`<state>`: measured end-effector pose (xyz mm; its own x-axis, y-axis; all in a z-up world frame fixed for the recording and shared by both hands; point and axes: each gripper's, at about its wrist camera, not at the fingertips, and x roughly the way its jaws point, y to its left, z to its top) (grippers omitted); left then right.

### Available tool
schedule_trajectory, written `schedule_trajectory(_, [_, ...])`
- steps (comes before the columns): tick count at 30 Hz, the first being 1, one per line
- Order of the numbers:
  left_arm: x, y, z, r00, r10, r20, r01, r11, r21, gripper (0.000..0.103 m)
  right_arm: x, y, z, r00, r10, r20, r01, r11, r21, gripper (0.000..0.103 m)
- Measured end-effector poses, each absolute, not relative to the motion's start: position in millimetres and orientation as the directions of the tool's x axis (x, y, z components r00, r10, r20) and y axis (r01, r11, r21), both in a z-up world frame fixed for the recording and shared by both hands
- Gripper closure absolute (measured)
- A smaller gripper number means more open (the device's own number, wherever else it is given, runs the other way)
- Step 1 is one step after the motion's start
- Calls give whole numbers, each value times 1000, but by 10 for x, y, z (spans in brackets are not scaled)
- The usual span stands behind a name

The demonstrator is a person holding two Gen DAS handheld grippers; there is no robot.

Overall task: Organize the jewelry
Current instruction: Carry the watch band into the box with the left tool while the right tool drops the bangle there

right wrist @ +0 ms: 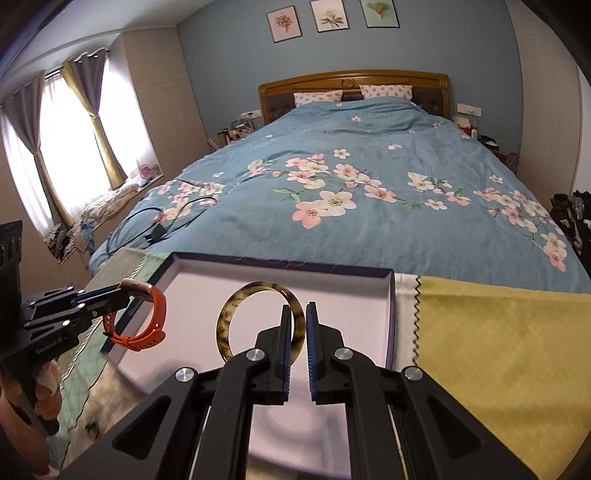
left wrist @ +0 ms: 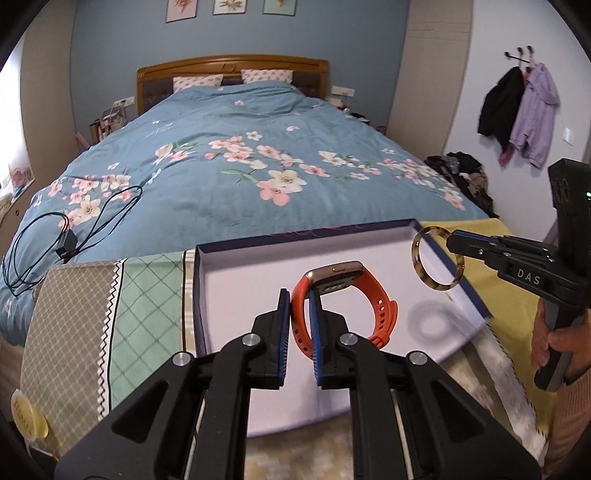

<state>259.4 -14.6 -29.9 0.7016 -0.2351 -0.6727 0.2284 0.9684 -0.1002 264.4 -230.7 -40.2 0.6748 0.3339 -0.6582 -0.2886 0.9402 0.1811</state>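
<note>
Gripping the orange watch (left wrist: 345, 306) by its strap, the left gripper (left wrist: 300, 325) is filling the lower middle of the left wrist view with its jaws drawn narrow, the watch hanging above the white floor of the open box (left wrist: 236, 288). Clamping the tortoiseshell bangle (right wrist: 260, 321) in the same narrow way, the right gripper (right wrist: 297, 343) is sitting at the lower middle of its own view, the ring likewise lifted over the box. Only the left wrist view is showing the coats (left wrist: 519, 110) hanging on wall hooks at the upper right, a yellow disc (left wrist: 29, 417) at the lower left edge, and the bangle's round shadow on the box floor. Only the right wrist view is showing the curtained window (right wrist: 66, 133) at the upper left. Both are taking in the bed (left wrist: 236, 162) with its flowered blue quilt, a black cable (left wrist: 70, 229) lying on it, and a patchwork cloth (left wrist: 110, 314) under the box. Counting: one watch, one bangle, one box, two grippers, two pillows (right wrist: 317, 98), three framed pictures (right wrist: 334, 16), two hanging coats, one cable.
</note>
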Motion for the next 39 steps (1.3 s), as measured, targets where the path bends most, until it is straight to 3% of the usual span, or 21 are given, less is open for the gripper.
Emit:
schedule_trajectory(26, [3839, -228, -878, 556, -127, -822, 146, 988, -53, 92, 3430, -2196, -875, 562, 231, -794, -121, 973, 198, 95])
schedule_trajectory(32, [3771, -142, -793, 598, -149, -787, 139, 987, -82, 71, 3303, -2258, -806, 598, 261, -758, -135, 965, 226, 78])
schedule_trajectory(35, [3570, -79, -671, 638, -168, -751, 150, 984, -92, 68, 3141, -2288, -699, 623, 296, -724, -173, 955, 242, 73])
schedule_trajectory(37, [3352, -35, -543, 673, -199, -712, 178, 978, -105, 59, 2981, -2310, -597, 644, 316, -696, -204, 949, 242, 62])
schedule_trajectory(39, [3121, 3, -434, 709, -197, -677, 193, 978, -82, 55, 2778, -2332, -488, 659, 349, -667, -248, 937, 245, 59])
